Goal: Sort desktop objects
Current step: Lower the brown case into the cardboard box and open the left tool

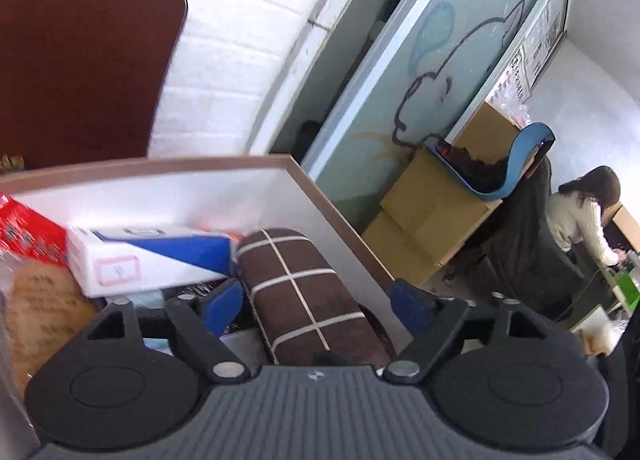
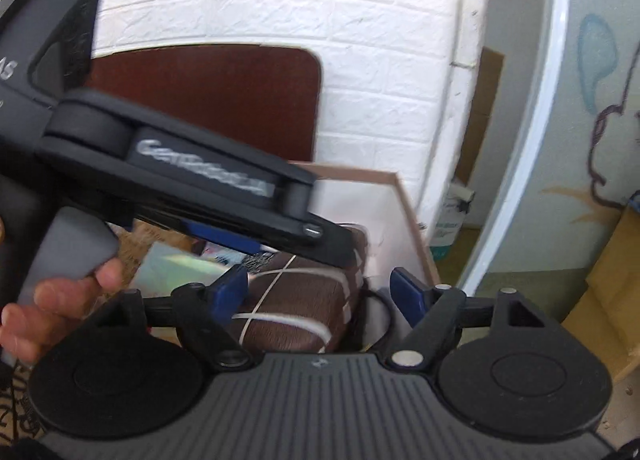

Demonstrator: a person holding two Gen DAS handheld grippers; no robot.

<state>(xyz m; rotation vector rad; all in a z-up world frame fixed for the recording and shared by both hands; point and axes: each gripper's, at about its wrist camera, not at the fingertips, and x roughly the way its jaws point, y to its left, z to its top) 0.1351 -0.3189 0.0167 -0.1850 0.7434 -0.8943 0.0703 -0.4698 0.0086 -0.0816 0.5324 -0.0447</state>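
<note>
White-brick wall, tabletop (image 1: pixel 160 187) | roll (image 1: pixel 304 292) between both open hand-held grippers, left (image 1: pixel 316 300), right (image 2: pixel 316 296) | long axis along fingers.

The roll (image 1: pixel 308 292) is partly hidden. Its near end goes under the left gripper (image 1: pixel 318 300), and in the right wrist view the other gripper's arm covers its far end. The red pack (image 1: pixel 28 227) is cut off by the picture's left edge. The tan bag (image 1: pixel 44 312) has writing too blurry to read. The box (image 1: pixel 148 256) hides things behind it at the desk's (image 1: pixel 312 195) back edge.
</note>
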